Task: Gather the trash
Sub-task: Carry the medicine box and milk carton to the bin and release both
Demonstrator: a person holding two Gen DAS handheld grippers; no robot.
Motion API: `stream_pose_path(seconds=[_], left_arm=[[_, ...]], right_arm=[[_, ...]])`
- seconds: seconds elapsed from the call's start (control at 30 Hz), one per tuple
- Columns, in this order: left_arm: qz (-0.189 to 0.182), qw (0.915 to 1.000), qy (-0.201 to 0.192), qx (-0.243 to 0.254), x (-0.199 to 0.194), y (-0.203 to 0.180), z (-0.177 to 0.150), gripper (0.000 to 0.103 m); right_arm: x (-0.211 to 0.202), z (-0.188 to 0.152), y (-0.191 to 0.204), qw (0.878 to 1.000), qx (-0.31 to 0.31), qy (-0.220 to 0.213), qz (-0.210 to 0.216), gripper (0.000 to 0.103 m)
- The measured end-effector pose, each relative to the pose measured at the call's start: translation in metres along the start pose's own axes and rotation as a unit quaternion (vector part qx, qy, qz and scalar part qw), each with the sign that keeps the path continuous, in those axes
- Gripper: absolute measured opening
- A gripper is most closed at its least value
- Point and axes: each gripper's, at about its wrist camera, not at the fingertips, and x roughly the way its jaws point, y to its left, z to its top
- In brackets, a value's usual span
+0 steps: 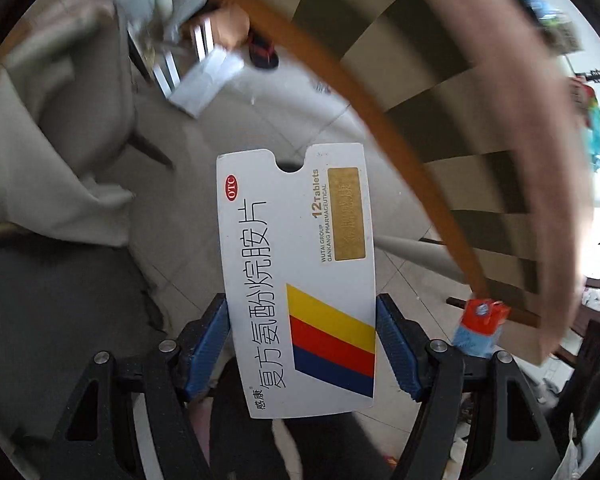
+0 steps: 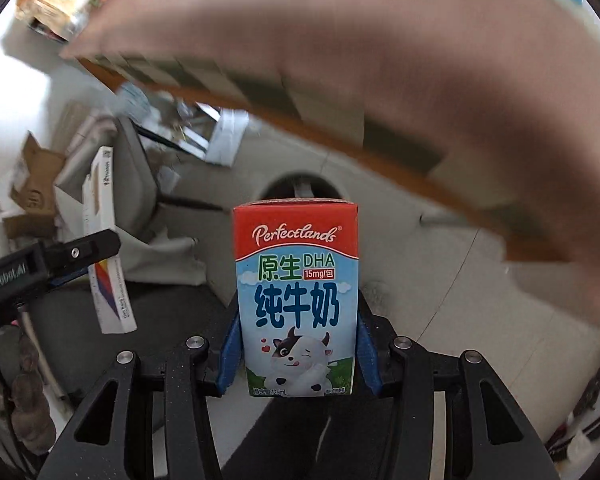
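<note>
The left gripper (image 1: 302,344) squeezes one flat white medicine box (image 1: 296,280) by its thin edges, with the jaws partly shut on its lower half. The box looks light and bendy, so I think a soft hold low down is best. The right gripper (image 2: 298,348) pinches one small milk carton (image 2: 296,296) by its sides — stiffer, maybe squashy. Both hang over the pale tiled floor (image 2: 440,300) — two pieces in all.

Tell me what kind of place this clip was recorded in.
Probably a lived-in home room, fairly cluttered. A tiled floor runs beneath a round table with a checked cloth, a cushioned chair stands nearby, and cardboard boxes are piled at one side.
</note>
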Motion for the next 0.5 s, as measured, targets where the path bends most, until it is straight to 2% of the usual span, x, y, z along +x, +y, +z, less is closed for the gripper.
stream_pose_path(seconds=[0.17, 0.27, 0.4, 0.43, 0.47, 0.5], left_arm=[[0.007, 0.9996, 0.026, -0.007, 0.106, 0.023, 0.029, 0.070], [-0.006, 0.9988, 0.048, 0.004, 0.163, 0.032, 0.044, 0.071], [-0.005, 0.9981, 0.061, -0.006, 0.216, 0.048, 0.060, 0.073], [-0.005, 0.9981, 0.060, -0.012, 0.224, 0.052, 0.062, 0.080], [-0.007, 0.9979, 0.061, -0.018, 0.230, 0.056, 0.063, 0.100], [-0.008, 0.9979, 0.060, -0.023, 0.233, 0.061, 0.064, 0.103]], right_arm=[[0.117, 0.008, -0.015, 1.000, 0.007, 0.014, 0.002, 0.051], [0.182, 0.020, -0.024, 1.000, -0.002, 0.011, 0.001, 0.051], [0.247, 0.033, -0.034, 1.000, -0.011, 0.009, -0.001, 0.051], [0.263, 0.037, -0.040, 1.000, -0.013, 0.008, 0.003, 0.051], [0.273, 0.040, -0.041, 1.000, -0.013, 0.006, 0.001, 0.052], [0.283, 0.041, -0.043, 1.000, -0.014, 0.002, 0.002, 0.052]])
